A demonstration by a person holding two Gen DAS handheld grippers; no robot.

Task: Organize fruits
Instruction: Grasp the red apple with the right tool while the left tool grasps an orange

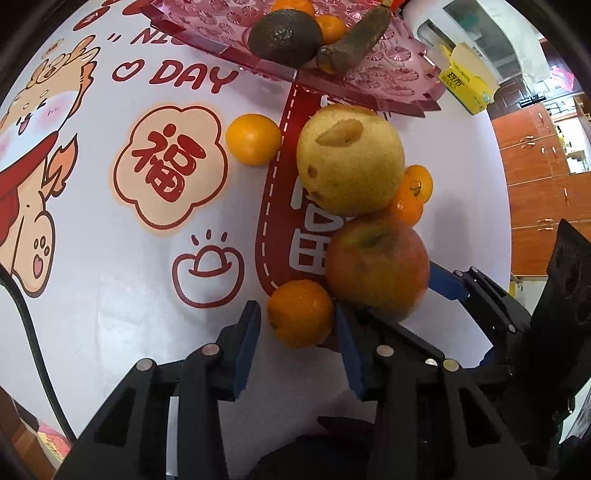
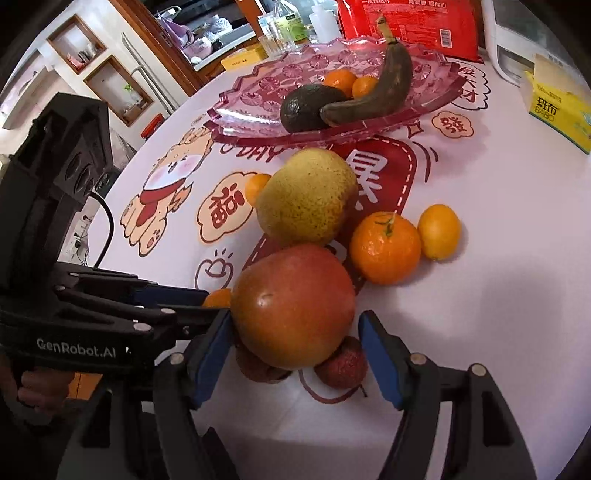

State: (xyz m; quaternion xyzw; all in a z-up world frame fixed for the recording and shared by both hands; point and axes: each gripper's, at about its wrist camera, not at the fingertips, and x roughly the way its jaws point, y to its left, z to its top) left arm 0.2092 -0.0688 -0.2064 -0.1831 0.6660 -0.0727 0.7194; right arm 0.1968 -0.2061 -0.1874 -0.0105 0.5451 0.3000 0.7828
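A pink glass tray (image 2: 258,92) at the far side holds an avocado (image 2: 308,107), a dark banana (image 2: 384,88) and two small oranges (image 2: 341,81). On the table lie a yellow pear (image 2: 306,197), a red apple (image 2: 293,304), tangerines and lychees (image 2: 341,367). My left gripper (image 1: 297,332) is open with a small tangerine (image 1: 300,312) between its blue fingers. My right gripper (image 2: 295,354) is open around the apple; its left finger (image 2: 212,354) touches the apple and its right finger stands apart from it. The apple also shows in the left wrist view (image 1: 376,264).
Loose fruit: a stemmed tangerine (image 2: 384,247), a small yellow citrus (image 2: 439,230), an orange (image 1: 253,138) left of the pear. A yellow tissue box (image 2: 557,107), a red bag (image 2: 410,22) and a white appliance stand behind the tray. The round table's edge lies at left.
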